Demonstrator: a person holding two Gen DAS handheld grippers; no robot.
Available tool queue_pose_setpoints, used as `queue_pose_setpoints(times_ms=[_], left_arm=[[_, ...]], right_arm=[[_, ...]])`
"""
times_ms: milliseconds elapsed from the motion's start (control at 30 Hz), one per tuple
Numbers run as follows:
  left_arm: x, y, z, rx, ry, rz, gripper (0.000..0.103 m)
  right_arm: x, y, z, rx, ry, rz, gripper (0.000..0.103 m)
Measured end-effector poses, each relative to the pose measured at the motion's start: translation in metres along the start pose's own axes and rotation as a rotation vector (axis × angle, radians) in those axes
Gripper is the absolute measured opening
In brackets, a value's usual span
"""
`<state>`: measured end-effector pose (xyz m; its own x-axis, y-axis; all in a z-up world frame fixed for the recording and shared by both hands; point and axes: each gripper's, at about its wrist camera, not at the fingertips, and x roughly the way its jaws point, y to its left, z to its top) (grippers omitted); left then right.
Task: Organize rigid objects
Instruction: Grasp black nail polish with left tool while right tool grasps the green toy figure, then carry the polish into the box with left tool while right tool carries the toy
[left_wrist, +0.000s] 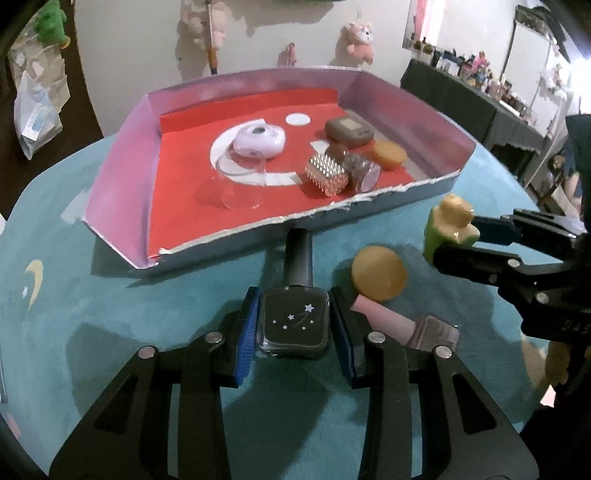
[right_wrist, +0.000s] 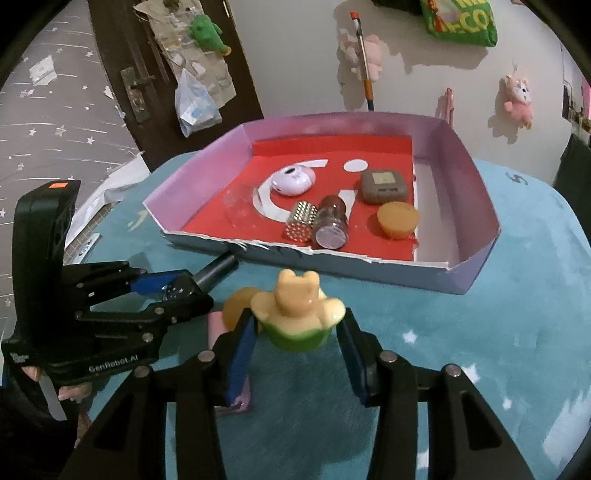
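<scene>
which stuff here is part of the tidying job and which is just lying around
Job: dark nail polish bottle in left gripper, bear-topped bottle between right gripper fingers, pink bottle, yellow disc, tray.

Lying about: plush toys, plastic bag.

1. My right claw (right_wrist: 297, 334) hides most of the pink bottle (right_wrist: 215, 326) behind one finger.
2. In my left view, that claw's arm runs off the right edge.
3. The shelf clutter (left_wrist: 480, 72) far back is too small to name.
4. The clear cup (left_wrist: 242, 184) in the tray (left_wrist: 122, 155) is hard to trace.
</scene>
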<state>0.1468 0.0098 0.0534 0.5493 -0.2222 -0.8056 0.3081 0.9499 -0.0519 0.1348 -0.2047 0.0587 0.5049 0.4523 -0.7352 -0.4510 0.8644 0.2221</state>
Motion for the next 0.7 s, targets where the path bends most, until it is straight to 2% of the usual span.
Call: queue_pose_setpoints(times_ms=[700], left_arm=[[-0.035, -0.002, 0.000, 0.010, -0.075, -0.016, 0.034]], right_arm=[[-0.011, 0.001, 0.000, 0.002, -0.009, 0.008, 0.047]])
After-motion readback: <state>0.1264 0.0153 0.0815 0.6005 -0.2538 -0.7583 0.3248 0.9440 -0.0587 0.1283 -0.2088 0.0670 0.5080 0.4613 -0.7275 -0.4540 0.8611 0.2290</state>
